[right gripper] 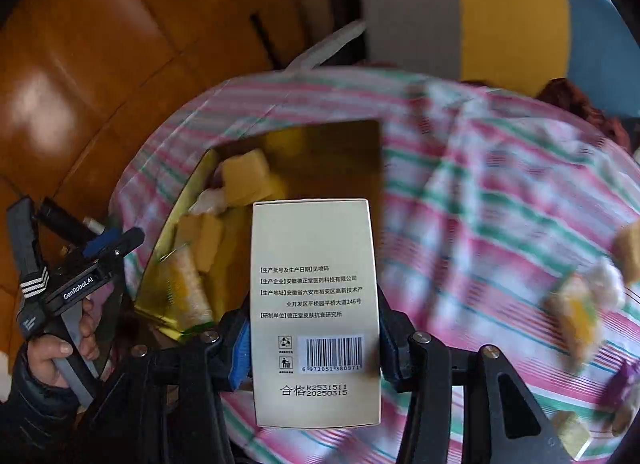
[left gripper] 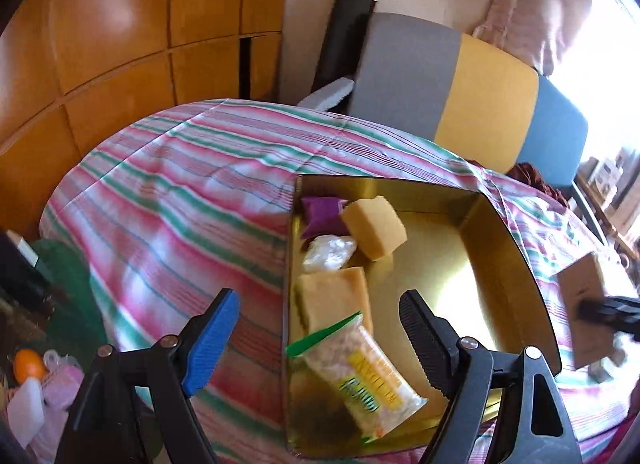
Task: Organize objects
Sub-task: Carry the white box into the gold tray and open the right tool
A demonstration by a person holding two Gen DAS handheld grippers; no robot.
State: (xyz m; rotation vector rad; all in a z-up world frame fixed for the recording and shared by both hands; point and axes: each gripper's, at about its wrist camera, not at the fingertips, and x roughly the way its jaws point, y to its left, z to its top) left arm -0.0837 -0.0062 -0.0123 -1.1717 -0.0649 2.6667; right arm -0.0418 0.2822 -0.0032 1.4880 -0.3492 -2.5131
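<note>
The right gripper (right gripper: 314, 348) is clamped on a pale carton (right gripper: 314, 304), its blue pads pressed against the two long sides near the barcode end. The carton points away from the gripper, printed face up, and its far end hangs over the near edge of a shallow gold tray (right gripper: 344, 152). In the left wrist view the same carton (left gripper: 584, 296) shows as a brownish blur off to the right of the tray, with the dark gripper (left gripper: 604, 310) gripping it.

The left gripper (left gripper: 316, 338) has nothing in it and its jaws stand wide apart, one pad blue and the other black. It hovers over the near left corner of the tray (left gripper: 516, 248). A hand (right gripper: 60, 348) in a dark sleeve holds its handle.

Directly under those open jaws lies a clear snack packet (left gripper: 360, 376) with yellow print and a green strip. Behind it sits a yellow sponge (left gripper: 334, 296), then a white wad (left gripper: 330, 252), a second yellow sponge (left gripper: 374, 226) tilted on its edge, and a purple pouch (left gripper: 320, 210) in the far left corner. The right half of the tray is bare.

The tray rests on a striped pink, green and white cloth (left gripper: 180, 192). More small items (right gripper: 580, 304) lie loose on the cloth to the right, too blurred to name. Behind stand a wooden wardrobe (left gripper: 120, 24) and a grey, yellow and blue headboard (left gripper: 480, 96).
</note>
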